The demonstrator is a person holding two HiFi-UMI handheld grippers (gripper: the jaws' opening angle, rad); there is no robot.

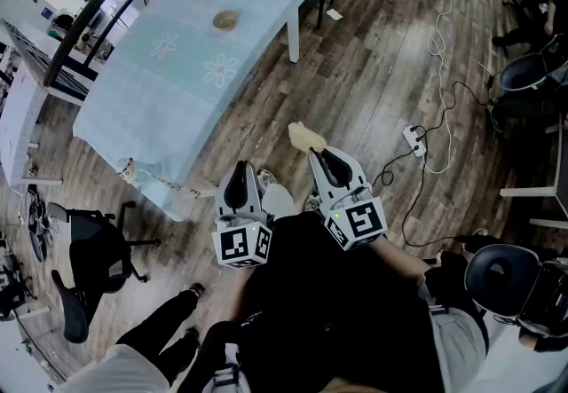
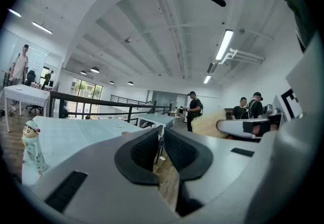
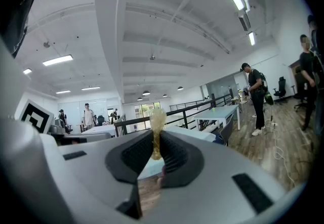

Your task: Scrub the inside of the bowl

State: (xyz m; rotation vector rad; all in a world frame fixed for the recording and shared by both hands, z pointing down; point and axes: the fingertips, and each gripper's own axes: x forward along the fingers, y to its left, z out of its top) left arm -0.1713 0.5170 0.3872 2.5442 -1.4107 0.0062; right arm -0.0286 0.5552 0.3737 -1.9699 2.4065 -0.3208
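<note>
A small tan bowl point(image 1: 225, 20) sits on a table with a light blue cloth point(image 1: 177, 90), well ahead of both grippers. My right gripper point(image 1: 317, 150) is shut on a yellowish scrubbing sponge point(image 1: 304, 136), which sticks out past its tips; in the right gripper view the sponge point(image 3: 156, 123) is pinched between the pads of that gripper point(image 3: 156, 143). My left gripper point(image 1: 240, 169) is held beside it over the wooden floor. Its jaws point(image 2: 161, 138) stand a narrow gap apart with nothing between them. Both grippers are close to the person's body, away from the table.
A small figurine point(image 1: 127, 169) stands at the table's near corner. A black office chair point(image 1: 89, 249) is at the left, another point(image 1: 506, 276) at the right. A power strip point(image 1: 414, 138) and cables lie on the floor. People stand in the room point(image 3: 255, 96).
</note>
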